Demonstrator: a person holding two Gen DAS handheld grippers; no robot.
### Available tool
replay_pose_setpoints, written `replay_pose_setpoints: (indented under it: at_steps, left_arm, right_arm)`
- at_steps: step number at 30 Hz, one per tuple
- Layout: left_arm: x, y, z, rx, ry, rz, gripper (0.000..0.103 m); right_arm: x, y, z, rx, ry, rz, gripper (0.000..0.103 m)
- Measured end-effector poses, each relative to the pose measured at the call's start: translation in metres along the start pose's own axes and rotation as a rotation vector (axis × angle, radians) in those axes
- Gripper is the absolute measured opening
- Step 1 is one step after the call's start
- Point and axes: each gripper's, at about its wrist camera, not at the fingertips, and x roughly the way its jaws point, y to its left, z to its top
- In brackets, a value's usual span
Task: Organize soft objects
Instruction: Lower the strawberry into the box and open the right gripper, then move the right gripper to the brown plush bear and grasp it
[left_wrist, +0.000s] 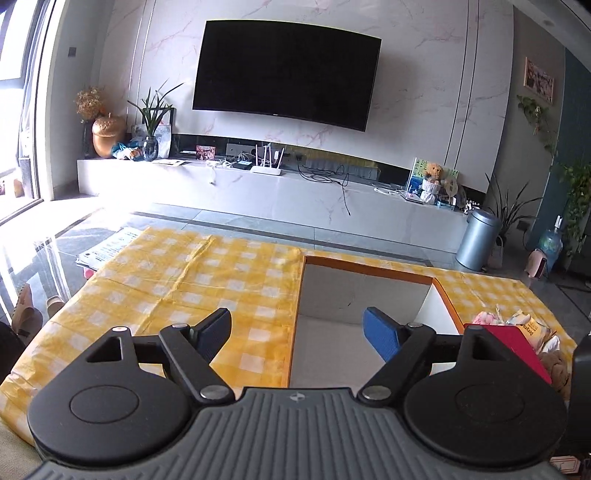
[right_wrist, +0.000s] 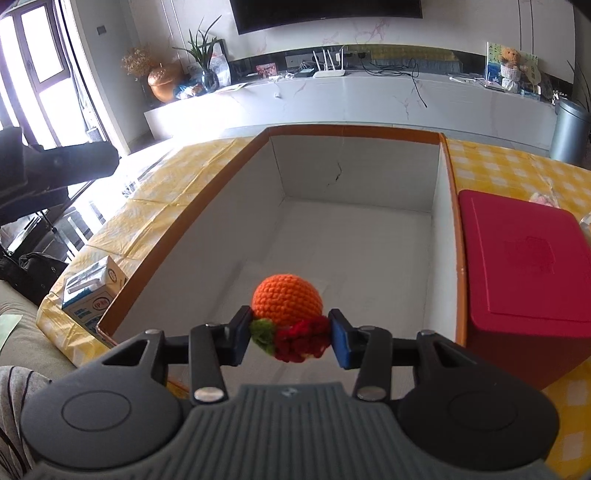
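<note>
- We see our left tool with its ribbed blue pads standing wide apart and nothing between them, hanging above the near left rim of the box.
- The box is a deep, rectangular carton with smooth white inner walls and an orange rim; it sits on the surface, which is covered by a creased yellow-and-white checked cloth.
- Our right tool is clamped on a crocheted toy: a round orange ball of tight knit stitches, with a fuzzy green tuft and a dark red ruffle where the pads press it.
- We hold the toy over the open box, above its near end; the box floor below looks bare.
- A red plastic case with a flat, rounded-corner lid stands just beside the box's right wall.
- A small cardboard milk carton lies against the box's near left corner.
- At the right edge of the surface, soft pink and brown items lie in a heap, too small to tell apart.
</note>
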Motion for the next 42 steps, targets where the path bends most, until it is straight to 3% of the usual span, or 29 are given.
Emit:
replay_pose_setpoints:
  at_steps: [6, 10, 14, 15, 17, 23, 29, 34, 36, 42]
  left_arm:
    - [0.009, 0.008, 0.000, 0.000, 0.009, 0.043, 0.095]
    - [0.011, 0.015, -0.003, -0.006, 0.023, 0.057, 0.095]
    - [0.013, 0.020, -0.004, -0.033, 0.036, 0.060, 0.095]
    - [0.013, 0.022, -0.004, -0.039, 0.037, 0.057, 0.095]
    - [0.013, 0.023, -0.004, -0.042, 0.040, 0.050, 0.095]
    - [0.008, 0.016, -0.004, -0.033, 0.037, 0.037, 0.095]
    - [-0.002, 0.000, -0.001, 0.009, 0.020, 0.053, 0.095]
    - [-0.013, -0.021, 0.006, 0.047, 0.023, 0.038, 0.095]
    - [-0.017, -0.031, 0.011, 0.055, 0.042, 0.065, 0.095]
    - [-0.038, -0.064, 0.018, 0.142, -0.009, 0.048, 0.095]
  right_arm:
    - [0.031, 0.019, 0.014, -0.014, 0.120, 0.067, 0.044]
    - [0.049, 0.019, 0.017, 0.068, 0.185, 0.168, 0.045]
    - [0.056, 0.026, 0.011, 0.043, 0.188, 0.218, 0.048]
    - [0.057, 0.026, 0.011, 0.040, 0.187, 0.239, 0.052]
    - [0.057, 0.025, 0.010, 0.046, 0.180, 0.273, 0.075]
    - [0.026, 0.017, 0.018, 0.034, 0.084, 0.275, 0.080]
    - [-0.036, -0.003, 0.031, 0.000, -0.061, 0.245, 0.087]
    - [-0.089, -0.030, 0.032, -0.004, -0.187, 0.140, 0.088]
    - [-0.110, -0.047, 0.028, 0.025, -0.233, 0.084, 0.089]
    - [-0.156, -0.092, 0.008, 0.123, -0.344, -0.047, 0.089]
